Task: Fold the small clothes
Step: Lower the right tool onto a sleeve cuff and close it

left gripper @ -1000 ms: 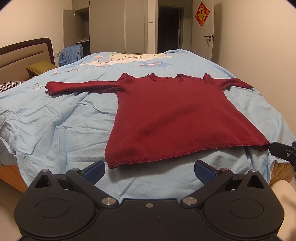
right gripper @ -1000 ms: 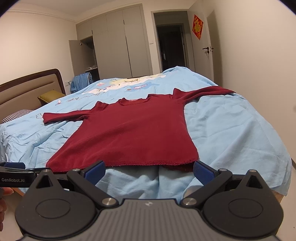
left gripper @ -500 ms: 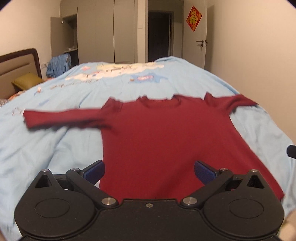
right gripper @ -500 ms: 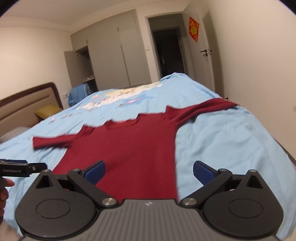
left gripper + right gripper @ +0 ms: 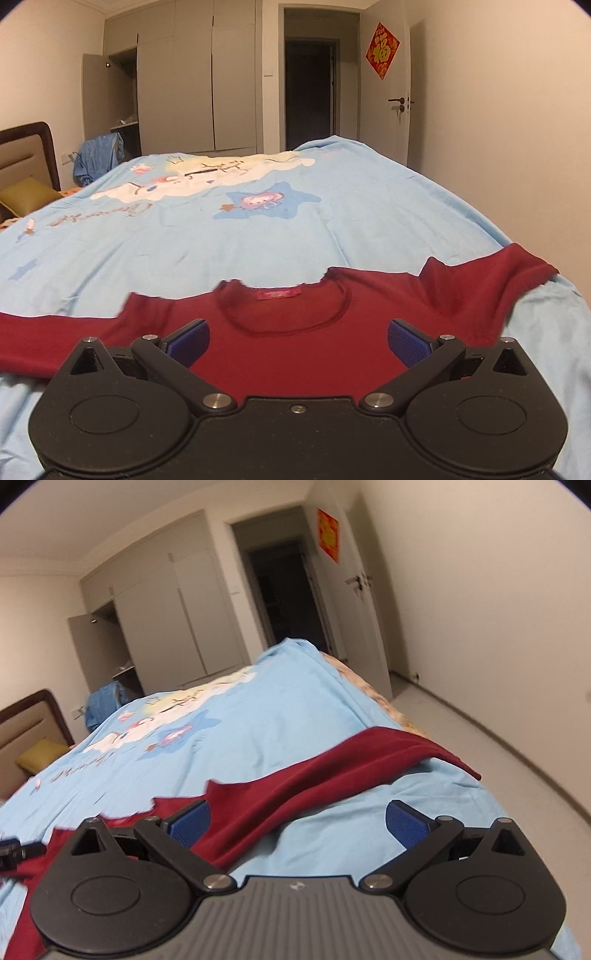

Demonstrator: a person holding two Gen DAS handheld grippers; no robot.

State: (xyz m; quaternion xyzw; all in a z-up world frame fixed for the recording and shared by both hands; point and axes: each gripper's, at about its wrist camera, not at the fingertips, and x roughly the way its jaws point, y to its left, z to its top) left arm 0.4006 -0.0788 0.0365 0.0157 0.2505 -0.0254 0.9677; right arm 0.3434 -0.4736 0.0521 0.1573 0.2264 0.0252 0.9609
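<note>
Both grippers have their jaws wide apart and hold nothing. The left gripper (image 5: pixel 297 341) hangs over the neck of the red shirt (image 5: pixel 295 354), ready to grab. The right gripper (image 5: pixel 297 821) faces the sleeve (image 5: pixel 332 771) at the bed's (image 5: pixel 258 236) right edge. The sleeve's tip hangs over that edge, out of sight.

A light blue bedspread (image 5: pixel 332 229) with cartoon prints covered the bed. A brown headboard (image 5: pixel 26 155) stood at the left, with an olive pillow (image 5: pixel 27 194) just before it. Grey wardrobes (image 5: pixel 195 81) lined the far wall, one door (image 5: pixel 94 92) ajar, and blue cloth (image 5: pixel 98 157) was heaped below it. A red paper ornament (image 5: pixel 382 50) hung beside a dark doorway (image 5: pixel 310 88).
</note>
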